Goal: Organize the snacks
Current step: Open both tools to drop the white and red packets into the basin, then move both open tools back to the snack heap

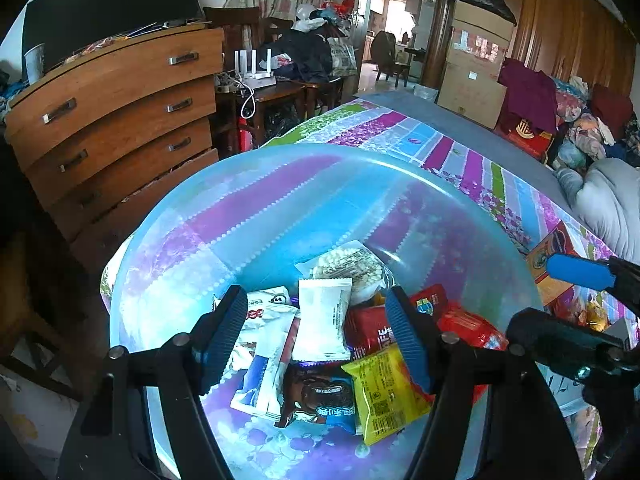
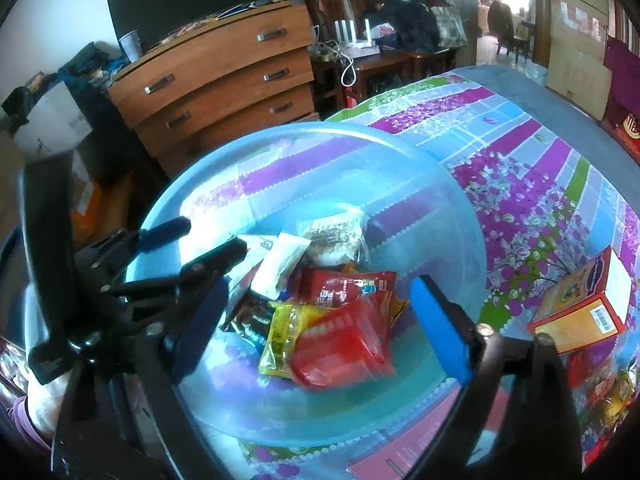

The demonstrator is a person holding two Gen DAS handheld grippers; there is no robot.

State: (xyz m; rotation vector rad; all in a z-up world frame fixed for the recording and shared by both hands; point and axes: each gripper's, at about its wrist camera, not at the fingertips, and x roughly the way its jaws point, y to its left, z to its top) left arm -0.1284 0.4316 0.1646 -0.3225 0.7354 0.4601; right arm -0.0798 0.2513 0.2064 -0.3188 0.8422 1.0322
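Both your grippers, left (image 1: 316, 336) and right (image 2: 320, 332), hang released above the basin (image 1: 240, 184).
Pick the remaining orange box (image 2: 580, 316) next; grip its narrow edge squarely.

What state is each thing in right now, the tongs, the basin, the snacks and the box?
Left tongs: open, empty, over the pile.
Right tongs: open, empty, over the pile.
Translucent blue plastic basin: upright, holding snacks.
Red snack packet: sealed, on top of the pile.
Yellow snack packet: sealed, in the basin.
Orange cardboard box: closed, outside the basin.
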